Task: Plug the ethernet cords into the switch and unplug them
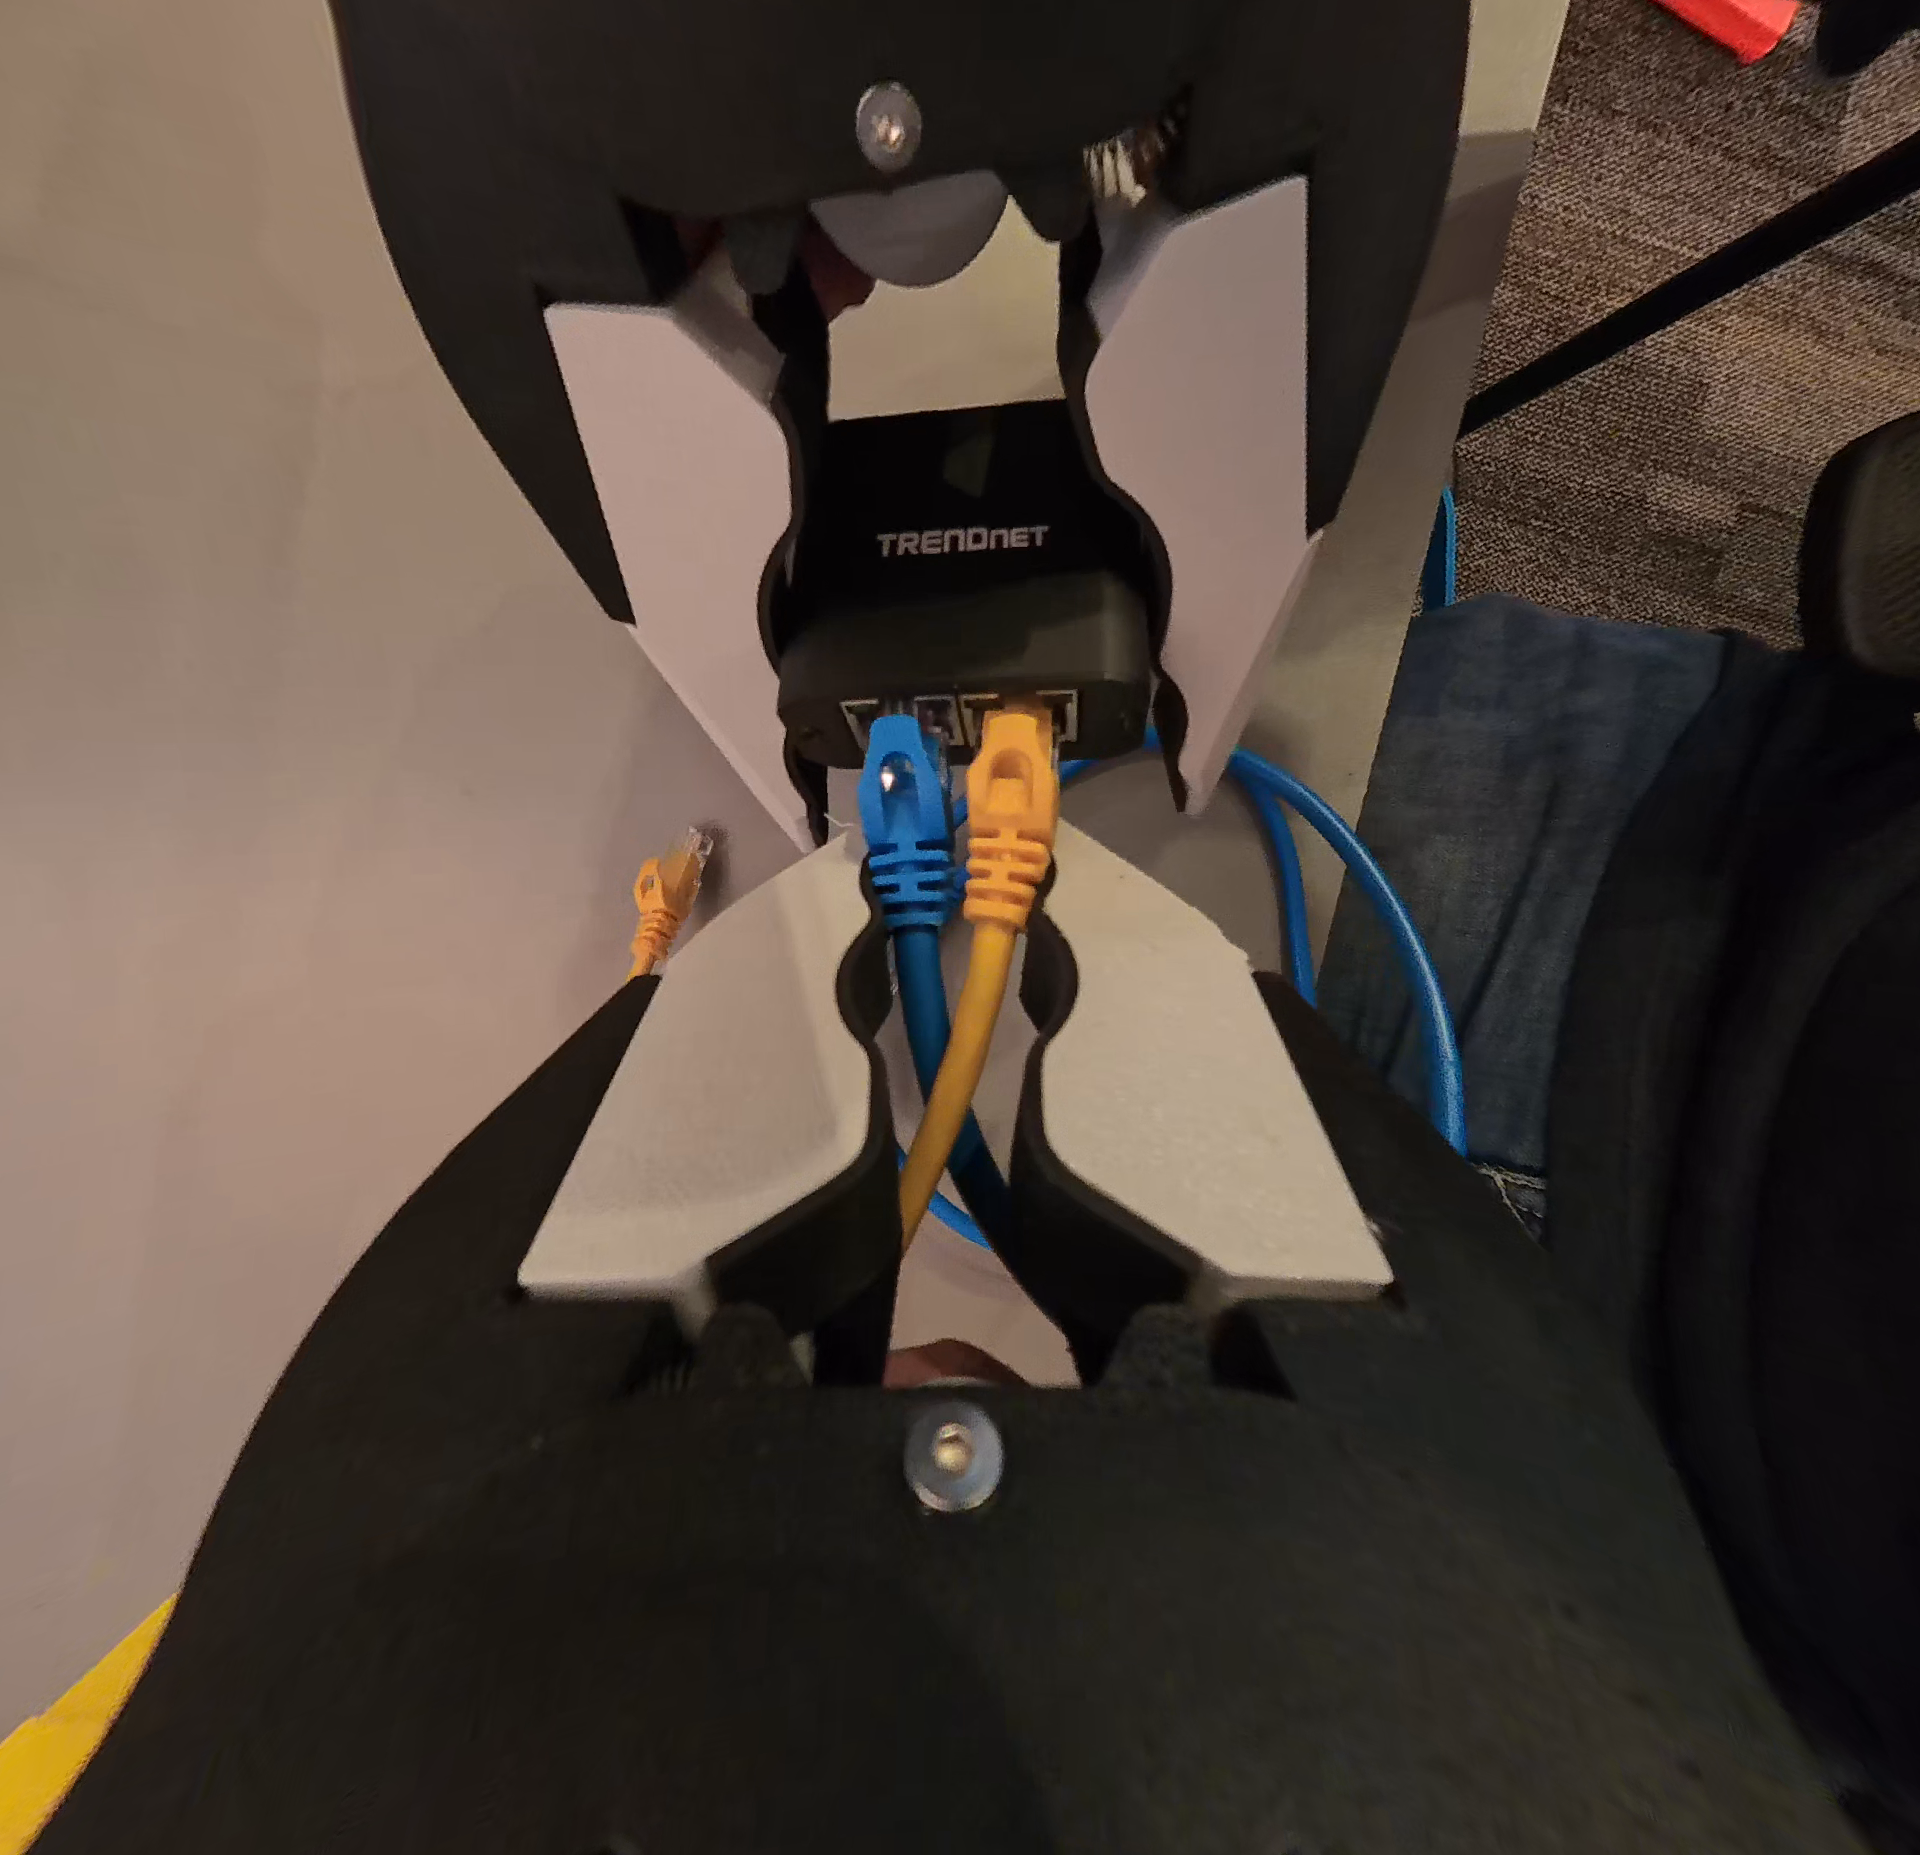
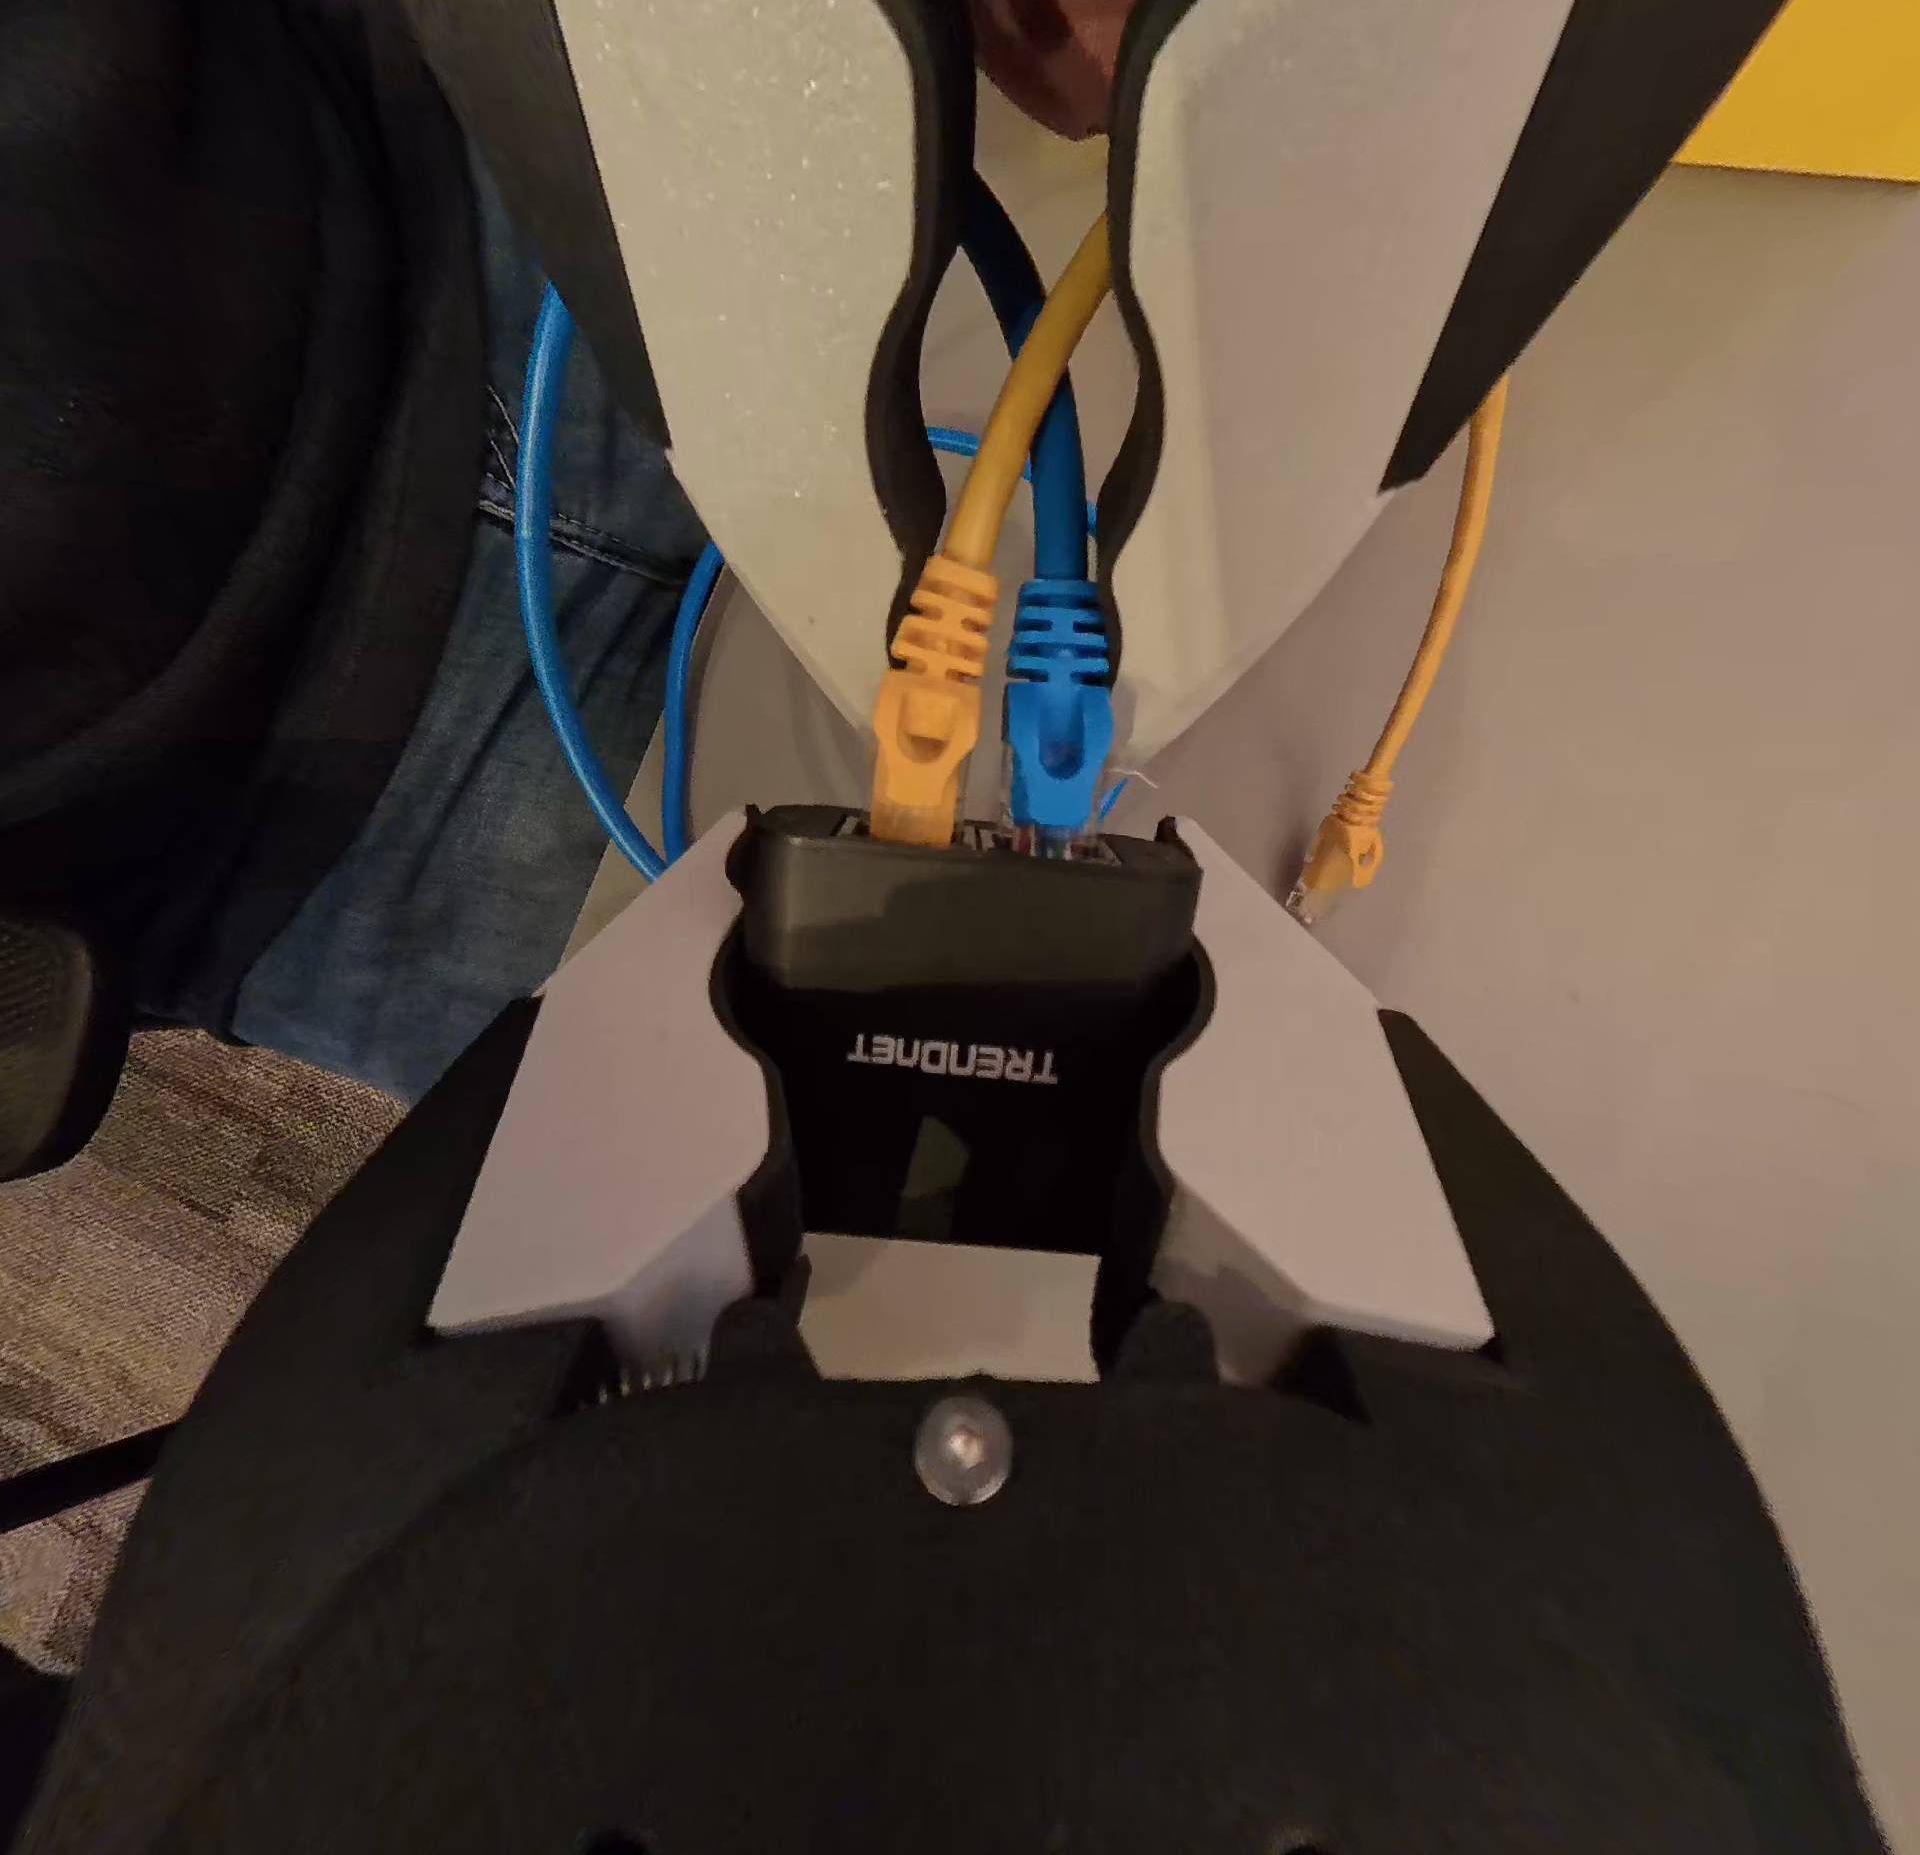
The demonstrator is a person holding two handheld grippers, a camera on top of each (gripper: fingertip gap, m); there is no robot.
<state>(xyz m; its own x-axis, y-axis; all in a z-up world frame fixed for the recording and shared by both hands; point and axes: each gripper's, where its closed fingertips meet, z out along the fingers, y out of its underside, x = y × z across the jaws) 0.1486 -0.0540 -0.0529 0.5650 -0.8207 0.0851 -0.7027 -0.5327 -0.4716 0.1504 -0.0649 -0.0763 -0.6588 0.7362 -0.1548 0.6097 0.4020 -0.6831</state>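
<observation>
A black switch (image 1: 935, 610) lies on a white table (image 1: 260, 558). My right gripper (image 2: 961, 834) is shut on the switch's two sides (image 2: 966, 932); it also shows at the top of the left wrist view (image 1: 992, 808). A blue cord's plug (image 1: 909, 829) and a yellow cord's plug (image 1: 1008, 818) sit side by side in the switch's ports. The blue plug's clear tip (image 2: 1039, 829) shows at the port mouth. My left gripper (image 1: 951, 860) is shut around both cords just behind the plug boots. The yellow plug (image 2: 925, 725) and blue plug (image 2: 1060, 725) also show in the right wrist view.
The yellow cord's other plug (image 1: 670, 880) lies loose on the table beside the switch. Blue cord loops (image 1: 1382, 922) hang over the table edge by a person's jeans (image 1: 1507, 766). Carpet (image 1: 1714, 299), a black chair (image 1: 1870, 558) and a yellow object (image 2: 1818, 60) surround the table. The tips of both grippers are at nearly the same place.
</observation>
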